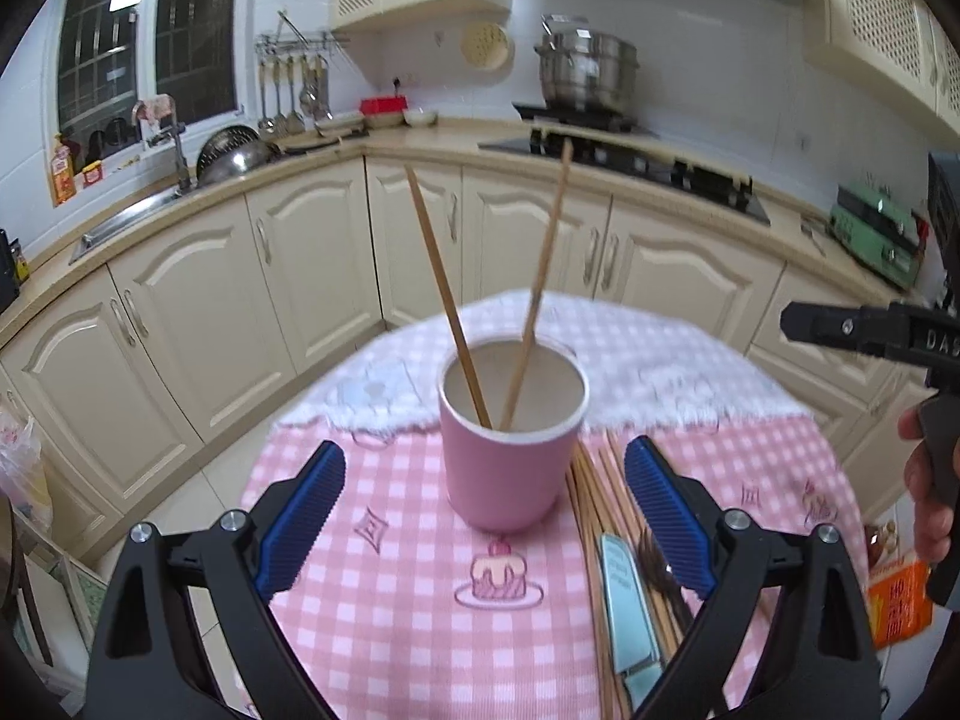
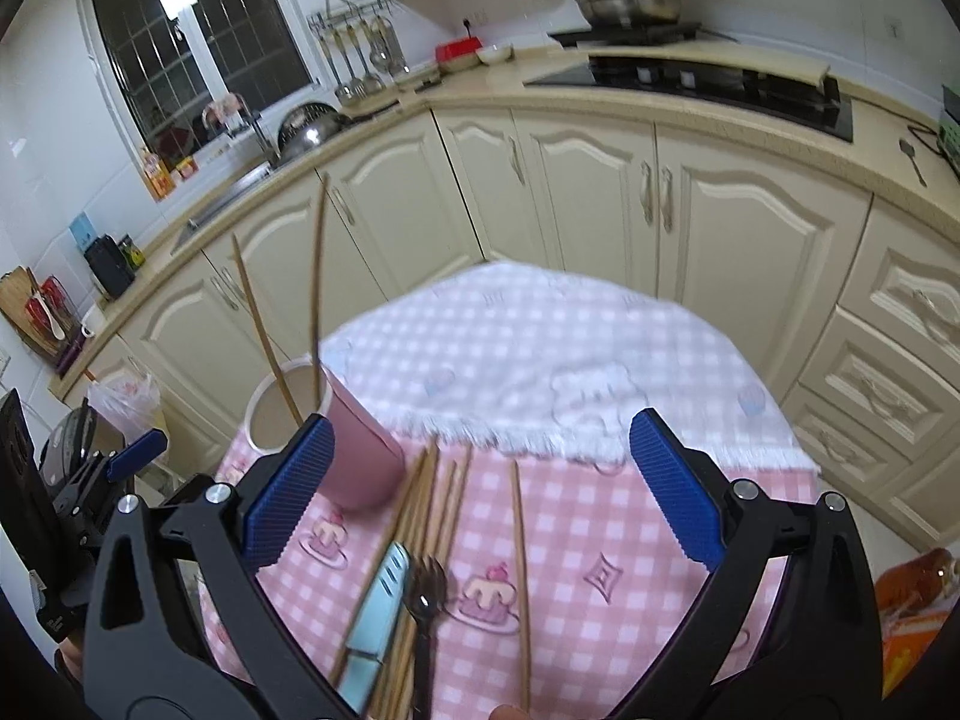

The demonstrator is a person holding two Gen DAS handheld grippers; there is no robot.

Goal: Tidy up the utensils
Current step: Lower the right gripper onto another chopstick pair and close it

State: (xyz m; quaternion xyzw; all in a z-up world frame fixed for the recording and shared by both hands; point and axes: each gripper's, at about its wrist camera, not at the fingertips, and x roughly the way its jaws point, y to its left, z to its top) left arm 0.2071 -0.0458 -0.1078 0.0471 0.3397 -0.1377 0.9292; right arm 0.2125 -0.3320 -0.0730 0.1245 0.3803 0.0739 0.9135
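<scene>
Presently on view, itemised:

- Left gripper (image 1: 485, 510) — jaws spread wide, nothing between the blue pads (image 1: 303, 519); it hangs low over the table.
- Right gripper (image 2: 480, 486) — jaws likewise wide apart and empty, poised above the utensil pile.
- Pink cup (image 1: 510, 435) — upright on the pink checked tablecloth (image 1: 384, 612), straight ahead of the left gripper between its two pads; seen from the right gripper it sits ahead and to the left, partly behind the left-side pad.
- Two chopsticks in the cup (image 1: 444, 294) — standing on end, leaning apart in a V, tips at the cup's bottom.
- Loose chopsticks (image 2: 438, 498) — a bundle lying flat on the cloth just beside the cup, below the right gripper's opening; one more chopstick (image 2: 521, 588) lies by itself to the right of the bundle.
- Light-blue knife (image 2: 375, 624) — flat on top of the bundle, near the right gripper's left-side finger.
- Dark fork (image 2: 425, 606) — flat, touching the knife's right side.
- White fringed cloth (image 2: 540, 348) — covers the table's far half, beyond both grippers.
</scene>
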